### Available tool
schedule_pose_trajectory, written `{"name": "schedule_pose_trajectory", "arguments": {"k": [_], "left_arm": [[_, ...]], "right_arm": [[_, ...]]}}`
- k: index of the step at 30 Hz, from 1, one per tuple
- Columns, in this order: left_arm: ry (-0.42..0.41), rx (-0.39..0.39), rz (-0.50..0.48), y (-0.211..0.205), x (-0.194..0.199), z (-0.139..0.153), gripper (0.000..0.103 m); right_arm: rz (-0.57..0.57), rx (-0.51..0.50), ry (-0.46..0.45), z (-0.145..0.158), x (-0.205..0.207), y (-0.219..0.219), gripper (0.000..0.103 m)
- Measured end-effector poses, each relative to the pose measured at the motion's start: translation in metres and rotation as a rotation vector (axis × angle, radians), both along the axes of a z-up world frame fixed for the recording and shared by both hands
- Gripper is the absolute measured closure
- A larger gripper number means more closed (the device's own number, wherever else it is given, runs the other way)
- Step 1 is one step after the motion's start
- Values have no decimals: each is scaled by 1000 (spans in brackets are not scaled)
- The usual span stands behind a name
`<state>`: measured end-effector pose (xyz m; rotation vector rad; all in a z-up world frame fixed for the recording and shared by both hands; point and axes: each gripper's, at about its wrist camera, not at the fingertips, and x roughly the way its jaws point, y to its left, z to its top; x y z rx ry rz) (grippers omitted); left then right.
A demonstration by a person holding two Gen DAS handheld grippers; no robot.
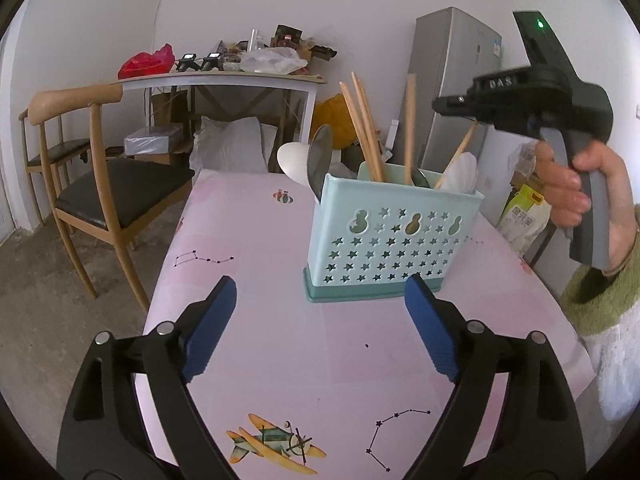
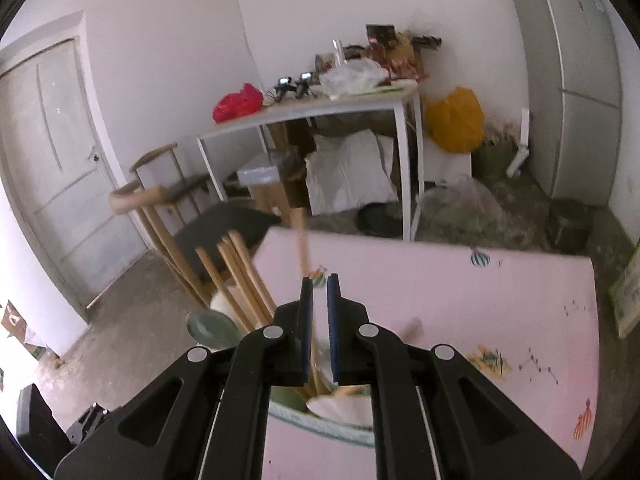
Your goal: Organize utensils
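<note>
A pale blue utensil holder [image 1: 394, 236] with star-shaped cut-outs and a darker teal base stands upright on the pink table [image 1: 280, 340]. Wooden chopsticks [image 1: 362, 128] lean out of it, alongside a metal spoon [image 1: 320, 160] and a white spoon [image 1: 294, 158]. The left gripper [image 1: 320, 320] hangs wide open and empty just in front of the holder. The right gripper [image 2: 320, 316], above the holder, has its jaws nearly closed; a blurred chopstick [image 2: 301, 236] shows beyond them, but whether it is gripped cannot be told.
</note>
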<state>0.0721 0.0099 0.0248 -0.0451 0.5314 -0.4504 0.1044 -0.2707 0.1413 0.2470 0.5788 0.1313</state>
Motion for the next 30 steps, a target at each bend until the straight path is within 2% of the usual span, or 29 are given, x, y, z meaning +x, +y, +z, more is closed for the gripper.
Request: {"name": "schedule_pose_trajectory", "arguments": {"k": [1, 2, 5, 12, 18, 25, 27, 30], "left_arm": [[0, -1, -1, 0, -1, 1, 19], [1, 1, -1, -1, -2, 2, 19], [-5, 12, 4, -4, -6, 5, 18], [-28, 25, 28, -11, -18, 17, 14], [-39, 48, 50, -20, -27, 26, 11], [-103, 68, -15, -28, -18, 22, 11], [-122, 90, -52, -34, -7, 18, 11], [-144, 139, -125, -43, 14, 5, 11]], "right_arm": [[-7, 8, -5, 1, -5, -3, 83], [-3, 17, -12, 3, -10, -5, 78], [-32, 22, -46, 11, -32, -13, 69], [-81, 41, -70, 11, -95, -24, 58], [-115, 7, -29, -18, -142, -13, 48], [-94, -35, 64, -61, -132, -20, 48], [-74, -51, 93, -78, -118, -26, 46], [-24, -26, 111, -97, -99, -33, 36]]}}
